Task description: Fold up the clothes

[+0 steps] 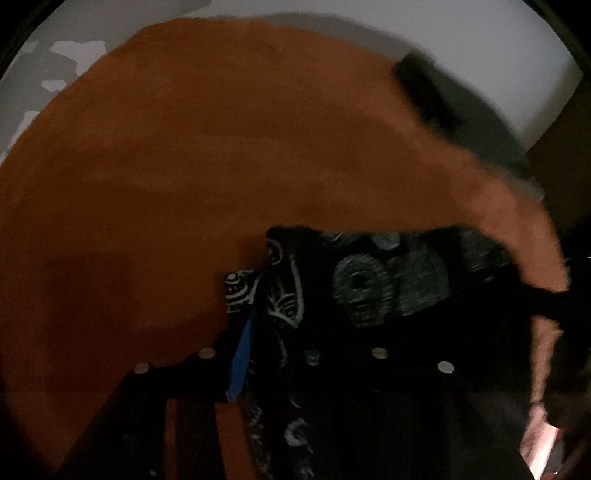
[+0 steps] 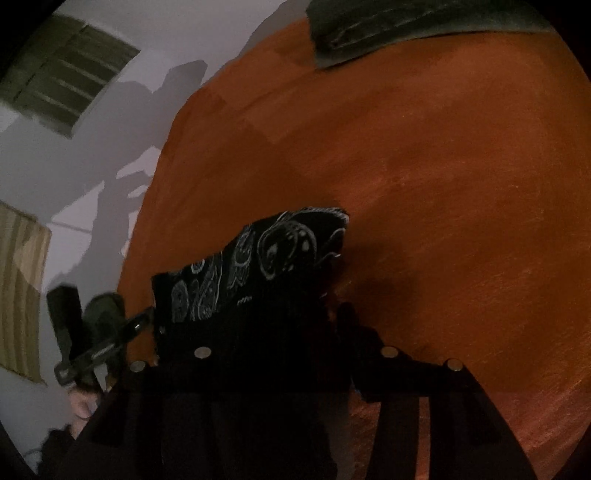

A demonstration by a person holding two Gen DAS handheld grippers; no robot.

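A black garment with white paisley print hangs between both grippers above an orange surface. My left gripper is shut on one edge of it; a blue fingertip pad shows beside the cloth. In the right wrist view the same printed cloth bunches over my right gripper, which is shut on it; its fingers are hidden under the fabric. The left gripper's body shows at the lower left of the right wrist view.
The orange surface fills most of both views. A dark green folded garment lies at its far edge and also shows blurred in the left wrist view. A white wall with a shuttered window stands beyond.
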